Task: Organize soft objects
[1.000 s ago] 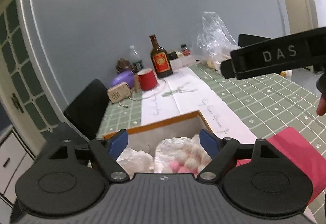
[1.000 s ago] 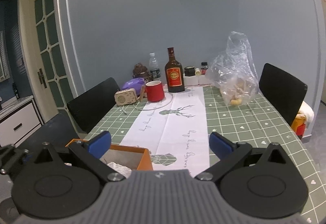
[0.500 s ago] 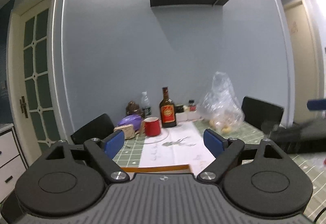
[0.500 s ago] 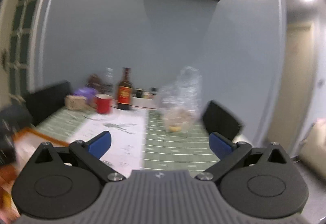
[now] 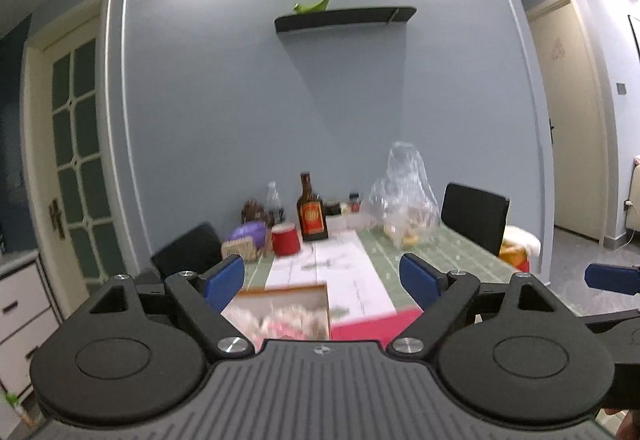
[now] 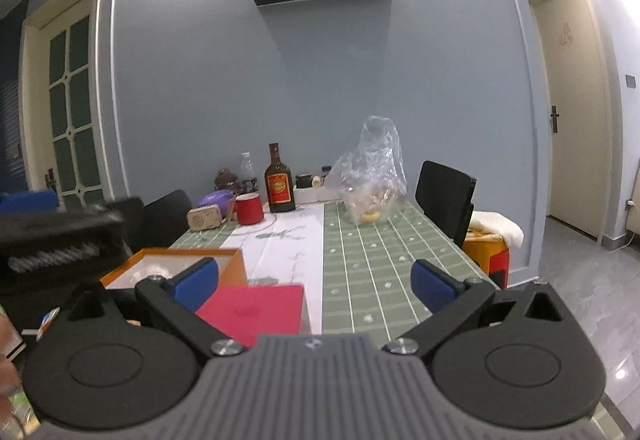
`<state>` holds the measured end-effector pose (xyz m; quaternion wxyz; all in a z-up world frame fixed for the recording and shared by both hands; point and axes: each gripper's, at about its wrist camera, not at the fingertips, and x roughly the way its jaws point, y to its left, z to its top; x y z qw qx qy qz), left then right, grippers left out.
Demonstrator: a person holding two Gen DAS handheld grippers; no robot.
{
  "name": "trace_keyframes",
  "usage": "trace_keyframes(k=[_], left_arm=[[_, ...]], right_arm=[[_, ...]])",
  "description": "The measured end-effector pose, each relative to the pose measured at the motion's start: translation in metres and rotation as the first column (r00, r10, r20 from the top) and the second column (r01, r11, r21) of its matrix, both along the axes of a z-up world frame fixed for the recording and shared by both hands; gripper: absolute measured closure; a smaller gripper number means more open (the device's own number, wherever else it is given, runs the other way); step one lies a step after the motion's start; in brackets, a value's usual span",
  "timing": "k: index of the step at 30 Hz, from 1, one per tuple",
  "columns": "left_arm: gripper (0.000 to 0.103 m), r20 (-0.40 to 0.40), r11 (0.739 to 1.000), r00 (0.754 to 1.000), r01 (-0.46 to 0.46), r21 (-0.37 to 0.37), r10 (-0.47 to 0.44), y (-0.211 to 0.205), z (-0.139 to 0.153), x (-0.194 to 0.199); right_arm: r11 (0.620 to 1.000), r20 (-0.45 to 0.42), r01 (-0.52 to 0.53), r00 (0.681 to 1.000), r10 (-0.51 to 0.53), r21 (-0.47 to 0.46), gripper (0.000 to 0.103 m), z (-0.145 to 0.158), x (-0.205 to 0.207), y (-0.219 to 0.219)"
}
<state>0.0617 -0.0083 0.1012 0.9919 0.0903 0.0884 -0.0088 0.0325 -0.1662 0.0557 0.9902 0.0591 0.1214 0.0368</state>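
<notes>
Left tool (image 5: pixel 322 280) spread, nothing between its pads, held above the near tabletop (image 5: pixel 452 252) edge. Right tool (image 6: pixel 314 278) likewise spread and bare. Below the left tool: orange box (image 5: pixel 286 306) with blurred white and pink soft things (image 5: pixel 280 322) inside. Red pad (image 6: pixel 254 310) just right of the box. Far end: bottle (image 6: pixel 279 186), red cup (image 6: pixel 249 209), plastic bag (image 6: pixel 372 176).

Your left gripper (image 5: pixel 322 278): jaws spread wide, nothing btwn the blue pads (image 5: pixel 224 280), held level, pointing fwd. Your right gripper (image 6: pixel 316 278): same, jaws wide apart, nothing btwn its pads (image 6: pixel 432 286). Each shows at the other's outer edge, so they're side by side.
</notes>
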Motion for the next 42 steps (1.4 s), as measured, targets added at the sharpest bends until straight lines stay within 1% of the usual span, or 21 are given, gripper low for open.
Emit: trace_keyframes(k=[3,6,10,12,16,23,28,34,38,42], left_arm=[[0.001,-0.035,0.999,0.999,-0.006,-0.033,0.005,0.0,-0.011,-0.013],[0.001,-0.071,0.998,0.998,-0.004,-0.069,0.0,0.003,-0.019,-0.018],[0.002,-0.064,0.998,0.998,-0.014,-0.053,0.01,-0.001,-0.029,-0.032],[0.003,-0.08,0.998,0.997,-0.012,-0.067,0.007,-0.003,-0.031,-0.036],[0.003,-0.072,0.998,0.997,-0.011,-0.06,0.007,-0.007,-0.032,-0.048],[0.003,-0.055,0.997,0.998,0.005,-0.076,-0.009,-0.01,-0.026,-0.061],[0.003,-0.045,0.997,0.999,-0.013,-0.081,0.009,-0.01,-0.025,-0.068],[0.005,-0.051,0.997,0.998,-0.025,-0.075,0.021,-0.012,-0.026,-0.069],[0.005,-0.045,0.996,0.999,-0.028,-0.086,0.024,-0.012,-0.028,-0.071],[0.005,-0.042,0.996,0.999,-0.034,-0.083,0.031,-0.014,-0.033,-0.071]], right_arm=[[0.999,-0.019,-0.007,1.0,0.006,-0.033,0.003,-0.007,-0.014,0.003],[0.999,-0.044,-0.023,0.999,0.021,-0.046,0.003,-0.016,-0.018,0.003],[0.997,-0.052,-0.023,0.998,0.018,-0.079,0.003,-0.027,-0.026,0.002],[0.998,-0.059,-0.022,0.998,0.018,-0.057,0.003,-0.031,-0.031,-0.002],[1.0,-0.059,-0.022,0.998,0.021,-0.022,0.003,-0.034,-0.041,-0.009],[1.0,-0.031,-0.014,0.999,0.014,-0.011,0.003,-0.027,-0.054,-0.014],[0.999,-0.014,-0.008,1.0,0.007,-0.037,0.003,-0.024,-0.059,-0.013],[0.997,0.002,0.003,1.0,-0.002,-0.071,0.003,-0.025,-0.062,-0.008],[0.998,0.008,-0.007,1.0,0.007,-0.061,0.003,-0.026,-0.06,-0.012],[0.997,0.016,-0.007,1.0,0.008,-0.073,0.003,-0.031,-0.06,-0.012]])
